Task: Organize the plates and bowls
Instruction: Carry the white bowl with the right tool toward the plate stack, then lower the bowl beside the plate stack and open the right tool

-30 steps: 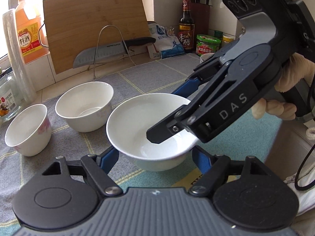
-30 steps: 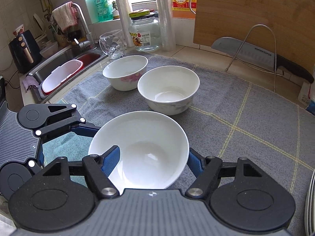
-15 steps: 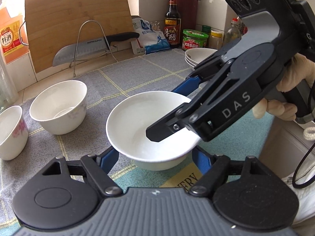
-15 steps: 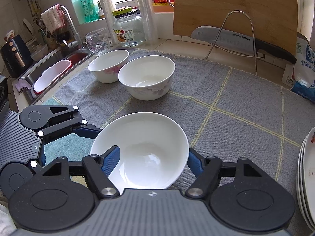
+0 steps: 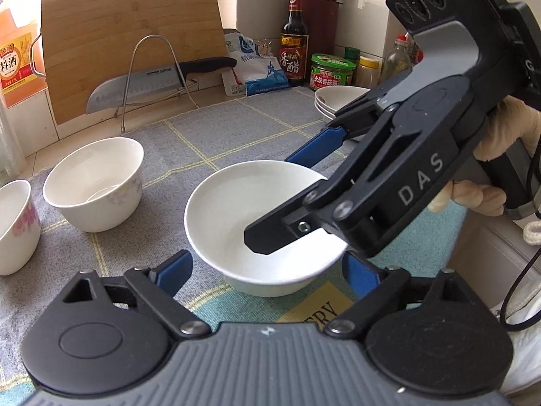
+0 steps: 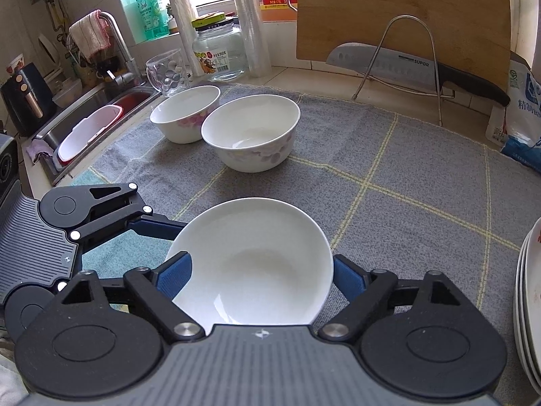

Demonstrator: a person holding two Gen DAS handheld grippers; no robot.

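Observation:
A plain white bowl (image 5: 233, 203) (image 6: 257, 237) rests on the cloth near the counter's front. Both grippers straddle it from different sides. My left gripper (image 5: 267, 270) has its jaws opening, and its blue pads stand just clear of the rim. My right gripper (image 6: 262, 274) (image 5: 270, 199) is opening too, with the bowl between its pads and not pressed. Behind stand a floral bowl (image 5: 94, 182) (image 6: 252, 132) and a pink-flowered bowl (image 5: 13, 223) (image 6: 184, 111). A stack of plates (image 5: 338, 101) (image 6: 531, 287) sits to the right.
A grey checked mat (image 6: 405, 176) covers the counter. At the back are a cutting board (image 5: 132, 34), a knife on a wire rack (image 5: 152, 77), bottles and jars (image 5: 294, 40). A sink (image 6: 101, 115) lies at the left, and a gloved hand (image 5: 507, 135) holds the right gripper.
Both grippers' pads have spread away from the white bowl's rim and let it go. The bowl stays put on the cloth.

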